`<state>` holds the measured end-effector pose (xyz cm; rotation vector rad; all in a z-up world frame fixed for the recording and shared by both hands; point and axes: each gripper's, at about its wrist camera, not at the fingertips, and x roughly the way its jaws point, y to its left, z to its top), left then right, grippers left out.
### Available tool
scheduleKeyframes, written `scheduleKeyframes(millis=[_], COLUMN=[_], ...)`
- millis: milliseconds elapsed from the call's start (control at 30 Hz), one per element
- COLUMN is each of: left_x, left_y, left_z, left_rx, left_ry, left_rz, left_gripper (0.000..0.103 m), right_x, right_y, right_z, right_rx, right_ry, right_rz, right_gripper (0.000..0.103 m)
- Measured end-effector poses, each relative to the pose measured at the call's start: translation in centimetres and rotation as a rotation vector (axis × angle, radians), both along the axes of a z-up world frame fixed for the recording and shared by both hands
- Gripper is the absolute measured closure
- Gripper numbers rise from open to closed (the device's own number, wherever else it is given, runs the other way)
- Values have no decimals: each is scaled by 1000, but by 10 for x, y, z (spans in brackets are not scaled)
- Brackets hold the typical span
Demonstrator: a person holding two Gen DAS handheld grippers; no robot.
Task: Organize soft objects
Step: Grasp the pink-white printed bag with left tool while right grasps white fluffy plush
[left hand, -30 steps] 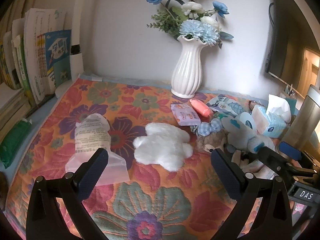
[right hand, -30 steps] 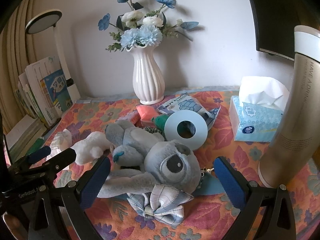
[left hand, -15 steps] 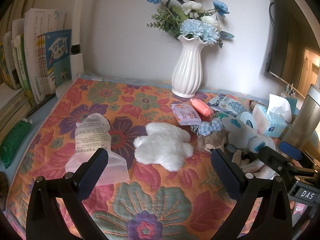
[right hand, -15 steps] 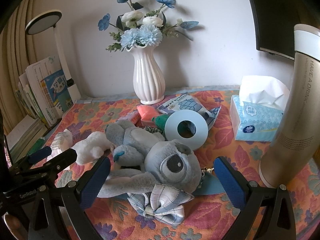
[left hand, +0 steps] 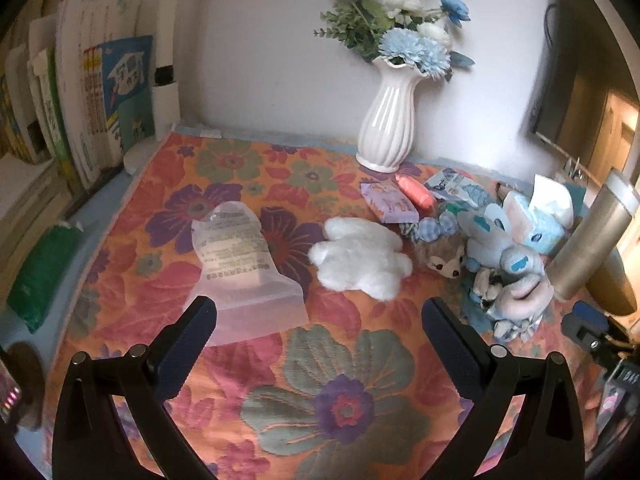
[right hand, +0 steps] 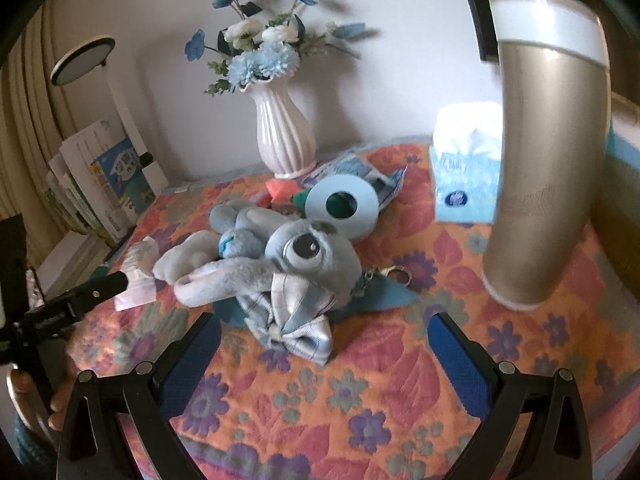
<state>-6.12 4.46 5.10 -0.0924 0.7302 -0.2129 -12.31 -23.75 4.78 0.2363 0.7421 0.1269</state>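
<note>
A white plush [left hand: 362, 258] lies mid-table on the floral cloth, with a clear plastic bag [left hand: 240, 268] to its left. My left gripper [left hand: 318, 342] hovers open just in front of both, holding nothing. Right of the white plush are a small brown plush [left hand: 440, 258], a checked bow [left hand: 434, 226] and a blue plush rabbit [left hand: 508, 264]. In the right wrist view the blue plush rabbit [right hand: 280, 258] with its bow [right hand: 298, 324] lies directly ahead of my open, empty right gripper [right hand: 324, 344]. The left gripper's finger [right hand: 92, 292] shows at the left edge.
A white vase with flowers [left hand: 390, 120] stands at the back. A gold tumbler [right hand: 548, 152] and tissue box [right hand: 466, 172] stand to the right, a blue tape roll [right hand: 342, 204] behind the rabbit. Books [left hand: 80, 104] line the left; packets [left hand: 388, 202] lie near the vase.
Both cameras have shifted: the left view has swung so the objects sit further right and back, and the right gripper has moved right, closer to the tumbler. Both grippers stay open.
</note>
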Motion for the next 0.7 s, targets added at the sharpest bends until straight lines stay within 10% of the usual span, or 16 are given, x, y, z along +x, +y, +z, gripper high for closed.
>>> scheduleKeyframes(millis=[267, 433, 700], left_x=[-9, 2, 55], left_y=[5, 40, 41], left_z=[2, -9, -2], left_rx=[164, -30, -61], left_ry=[-2, 115, 134], left_rz=[-18, -14, 87], left_gripper=[1, 1, 2], right_x=[-2, 6, 71], right_y=[16, 27, 94], right_z=[-1, 17, 62], right_rx=[-51, -16, 77], right_ry=[30, 17, 67], right_rz=[64, 130, 355], right_gripper=[0, 0, 7])
